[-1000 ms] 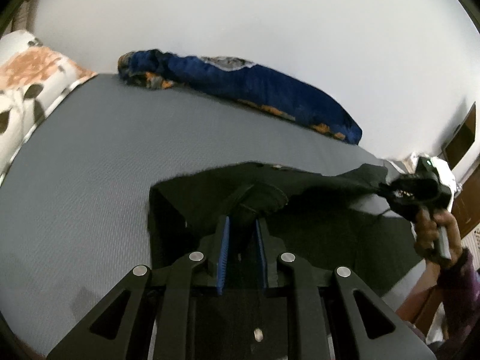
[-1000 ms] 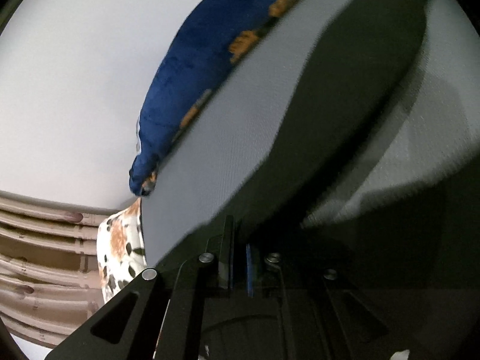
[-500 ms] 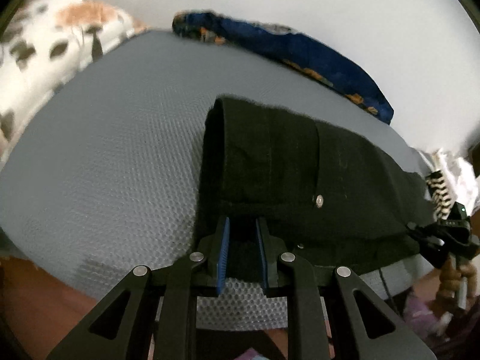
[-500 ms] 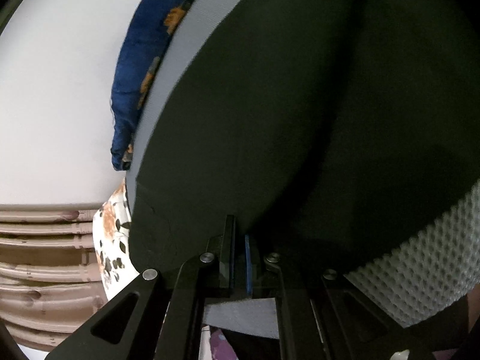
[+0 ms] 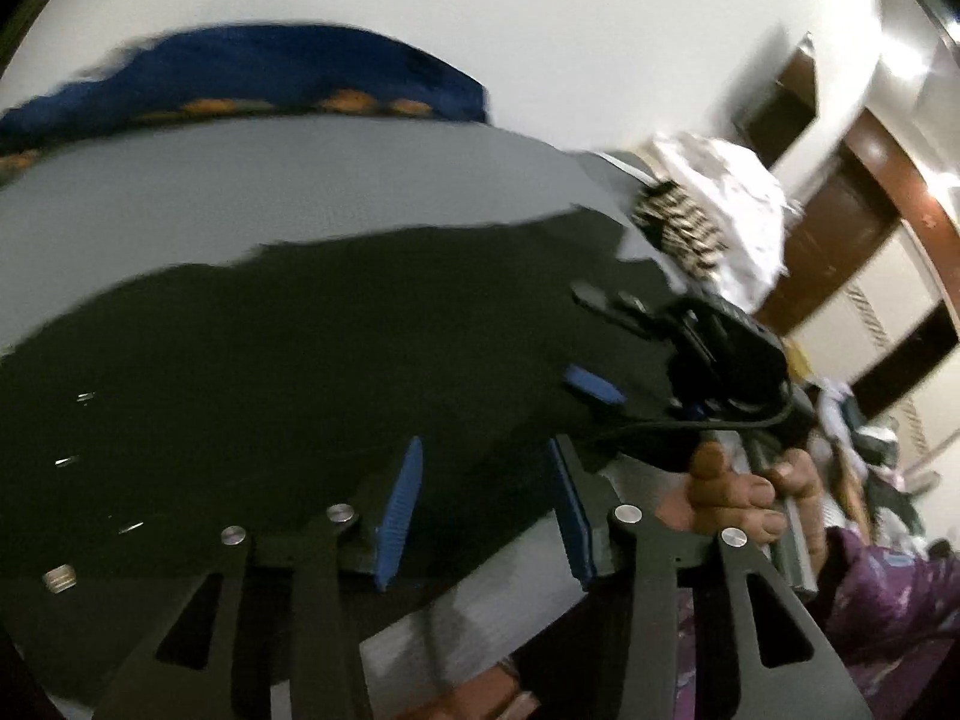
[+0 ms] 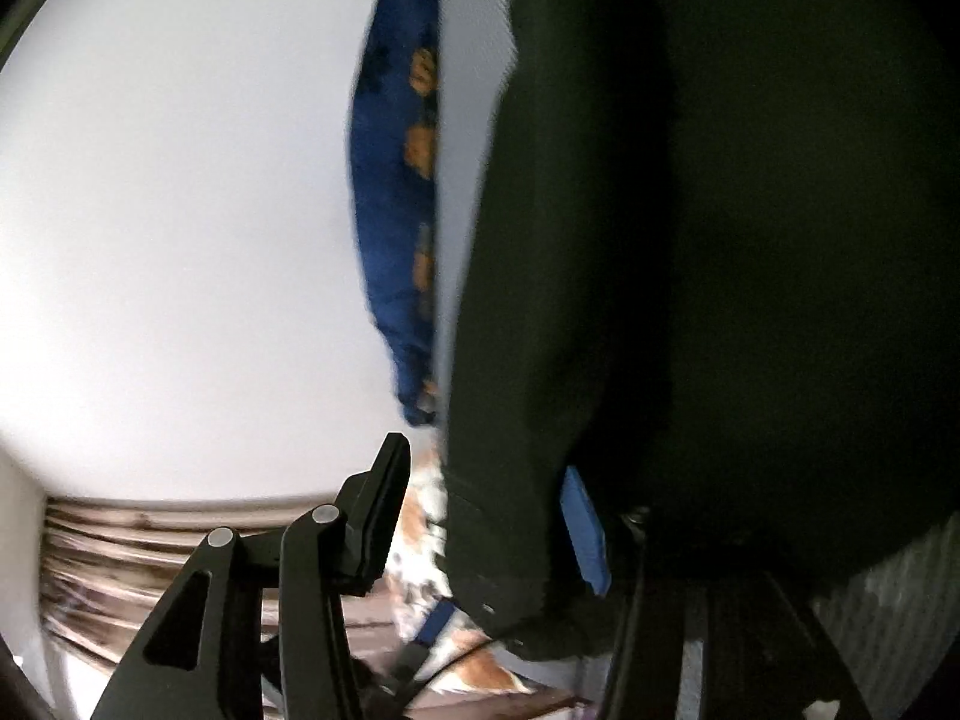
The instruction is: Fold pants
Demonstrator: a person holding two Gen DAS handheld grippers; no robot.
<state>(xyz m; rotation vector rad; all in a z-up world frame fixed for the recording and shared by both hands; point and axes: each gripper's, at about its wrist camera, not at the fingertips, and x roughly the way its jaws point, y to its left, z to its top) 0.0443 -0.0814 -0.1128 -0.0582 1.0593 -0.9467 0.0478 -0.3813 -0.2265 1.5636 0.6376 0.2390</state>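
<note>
The black pants (image 5: 288,372) lie flat along the near edge of the grey bed (image 5: 270,180). My left gripper (image 5: 486,474) is open, its blue-padded fingers spread over the pants' near edge with nothing between them. My right gripper (image 5: 591,348) shows at the pants' right end in the left wrist view, also open. In the right wrist view the pants (image 6: 720,240) fill the right side, and the right gripper (image 6: 486,486) has its fingers apart beside the cloth edge.
A blue floral blanket (image 5: 252,78) lies along the bed's far edge by the white wall, also in the right wrist view (image 6: 396,180). A pile of white and striped clothes (image 5: 708,216) sits past the bed's right end. A floral pillow (image 6: 432,516) lies at the far end.
Both grippers were shut on the pants and laid them flat on the bed. Now both have opened and let go, and the left gripper has swung to the right.
</note>
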